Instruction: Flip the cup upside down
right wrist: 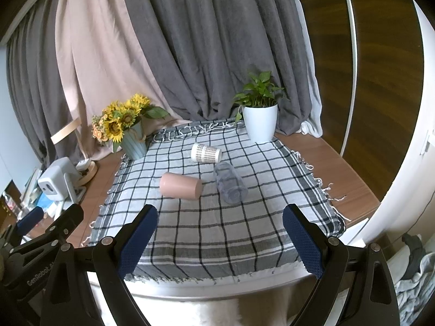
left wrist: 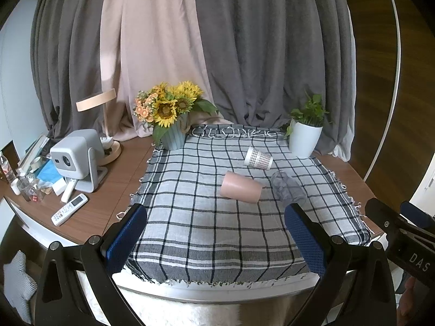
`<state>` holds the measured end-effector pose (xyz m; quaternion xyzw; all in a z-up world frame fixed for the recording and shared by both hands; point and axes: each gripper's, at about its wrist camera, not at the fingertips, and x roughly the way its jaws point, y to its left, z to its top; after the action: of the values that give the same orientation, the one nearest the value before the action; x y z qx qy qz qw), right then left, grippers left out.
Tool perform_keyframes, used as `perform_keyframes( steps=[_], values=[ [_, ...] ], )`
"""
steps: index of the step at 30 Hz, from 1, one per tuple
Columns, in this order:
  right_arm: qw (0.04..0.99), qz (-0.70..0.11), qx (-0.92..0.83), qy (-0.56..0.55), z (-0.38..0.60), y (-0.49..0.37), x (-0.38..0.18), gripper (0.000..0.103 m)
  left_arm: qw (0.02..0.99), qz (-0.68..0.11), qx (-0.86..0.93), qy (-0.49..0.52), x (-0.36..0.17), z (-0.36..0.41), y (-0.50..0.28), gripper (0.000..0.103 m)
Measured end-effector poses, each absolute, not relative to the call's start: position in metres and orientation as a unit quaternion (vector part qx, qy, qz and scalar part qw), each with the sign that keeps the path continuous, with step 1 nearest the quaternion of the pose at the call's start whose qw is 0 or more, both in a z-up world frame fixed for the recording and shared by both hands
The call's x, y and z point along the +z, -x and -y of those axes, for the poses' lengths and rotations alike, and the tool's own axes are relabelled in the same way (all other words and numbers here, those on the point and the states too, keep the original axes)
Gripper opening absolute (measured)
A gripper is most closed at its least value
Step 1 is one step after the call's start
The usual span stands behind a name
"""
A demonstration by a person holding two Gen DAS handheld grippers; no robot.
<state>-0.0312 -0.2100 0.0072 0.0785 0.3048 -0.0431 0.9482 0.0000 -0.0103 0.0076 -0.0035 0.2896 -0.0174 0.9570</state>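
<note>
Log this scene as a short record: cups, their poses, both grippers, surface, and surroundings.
cups: pink cup, patterned paper cup, clear cup
pose: all three lie on their sides, none turned upside down yet
surface: checked cloth on a wooden table
left gripper: open, empty, short of the cups
right gripper: open, empty, short of the cups
back edge: sunflower pot at left, white planter at right
off the cloth, left: projector, remote
</note>
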Motion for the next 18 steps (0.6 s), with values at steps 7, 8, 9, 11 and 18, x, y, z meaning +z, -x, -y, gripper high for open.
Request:
perform_keyframes(
  steps=[7,8,9,11,18],
  values=[
    [0.948,-0.304,-0.041,-0.079,0.211,0.031,0.006,0.093,0.957,-0.290,-0.019,0.004,0.007,0.012,-0.003,0.103],
    [0.948,-0.304,-0.042,-0.079,0.210,0.031,0.005,0.093,0.957,-0.290,-0.020,0.004,0.007,0.012,-0.003,0.103],
    [0.948,-0.305,-0.043,-0.078,0.210,0.031,0.005,0.093,0.957,-0.291,-0.020,0.004,0.007,0.013,-0.004,0.103],
    [0.948,-0.305,-0.042,-0.079,0.210,0.030,0.005,0.094,0.957,-0.291,-0.019,0.004,0.007,0.013,-0.003,0.103],
    [0.947,-0.308,-0.045,-0.077,0.207,0.027,0.003,0.093,0.954,-0.300,-0.025,0.006,0.002,0.009,-0.011,0.103]
  ],
)
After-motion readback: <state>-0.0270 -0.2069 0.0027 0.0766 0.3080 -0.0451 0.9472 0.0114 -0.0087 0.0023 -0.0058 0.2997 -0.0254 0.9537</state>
